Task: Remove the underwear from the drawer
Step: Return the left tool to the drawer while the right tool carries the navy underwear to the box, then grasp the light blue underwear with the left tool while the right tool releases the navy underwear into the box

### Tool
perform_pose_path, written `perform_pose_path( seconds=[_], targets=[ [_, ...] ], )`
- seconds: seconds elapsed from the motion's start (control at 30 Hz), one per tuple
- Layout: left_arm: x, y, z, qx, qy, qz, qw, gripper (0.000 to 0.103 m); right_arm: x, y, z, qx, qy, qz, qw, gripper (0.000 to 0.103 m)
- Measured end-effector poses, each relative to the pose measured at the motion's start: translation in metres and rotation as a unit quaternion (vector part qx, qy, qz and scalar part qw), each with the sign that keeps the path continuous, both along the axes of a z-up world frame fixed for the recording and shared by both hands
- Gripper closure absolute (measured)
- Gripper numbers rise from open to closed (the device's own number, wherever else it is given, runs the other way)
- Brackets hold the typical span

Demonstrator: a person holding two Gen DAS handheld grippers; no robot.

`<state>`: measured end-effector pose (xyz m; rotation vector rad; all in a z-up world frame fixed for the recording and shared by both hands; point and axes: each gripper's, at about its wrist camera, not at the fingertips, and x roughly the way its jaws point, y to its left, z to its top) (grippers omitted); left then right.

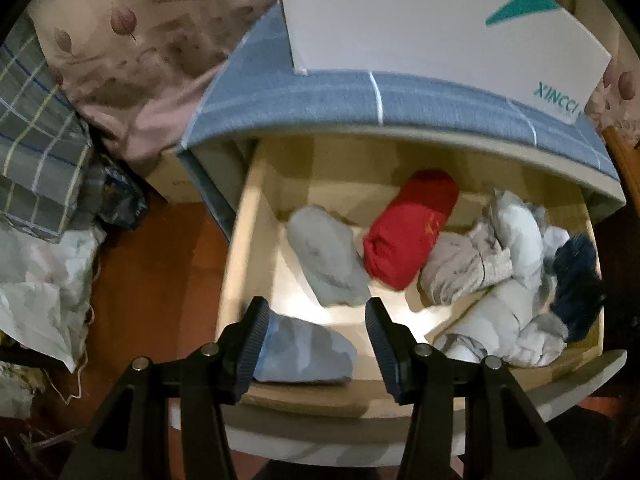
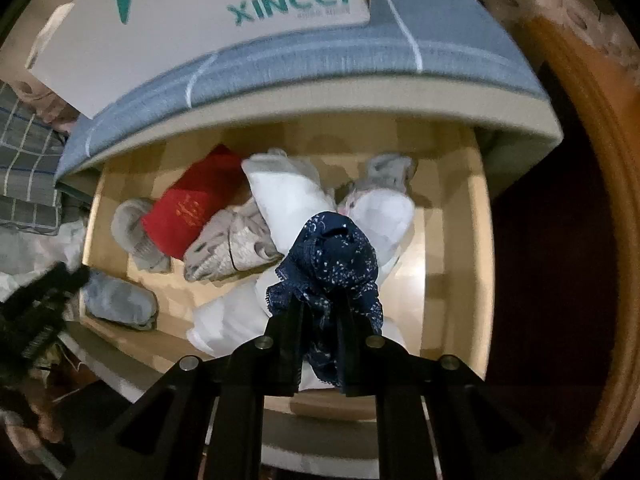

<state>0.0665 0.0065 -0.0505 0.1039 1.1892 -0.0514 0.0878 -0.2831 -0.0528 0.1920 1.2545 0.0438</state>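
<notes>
Right wrist: right tool (image 2: 320, 320) pinches lacy navy underwear (image 2: 336, 260).

A navy underwear piece (image 2: 332, 264) speckled with white and edged in lace is seen at the centre of the right wrist view. A red roll (image 1: 412, 232) with small gold marks is shown mid-frame, with a pale grey roll (image 1: 328, 256) to its left and a light blue bundle (image 1: 304, 352) at the lower centre. The drawer (image 1: 256, 216) is pale beige. Teal lettering is carried by a white box (image 1: 432, 20) at the top, above blue cloth (image 1: 320, 96) crossed by white lines.
</notes>
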Motion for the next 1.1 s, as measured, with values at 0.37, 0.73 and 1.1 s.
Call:
perform_pose_path(
  seconds=[0.37,0.73,1.1],
  targets=[
    [-0.003,0.004,0.005,-0.005,-0.024,0.020,0.9995,0.052,0.003,-0.010,0.047,0.006,-0.025,0.000,1.000,0.092],
    [-0.005,-0.005,0.005,0.014,-0.030,0.011,0.9994,0.052,0.044,-0.015,0.178,-0.020,-0.133,0.008,0.991,0.092],
    [-0.003,0.008,0.003,-0.017,-0.018,0.032,0.9992,0.052,0.137,0.011,0.220,-0.046,-0.163,0.021,0.985,0.092]
  ],
)
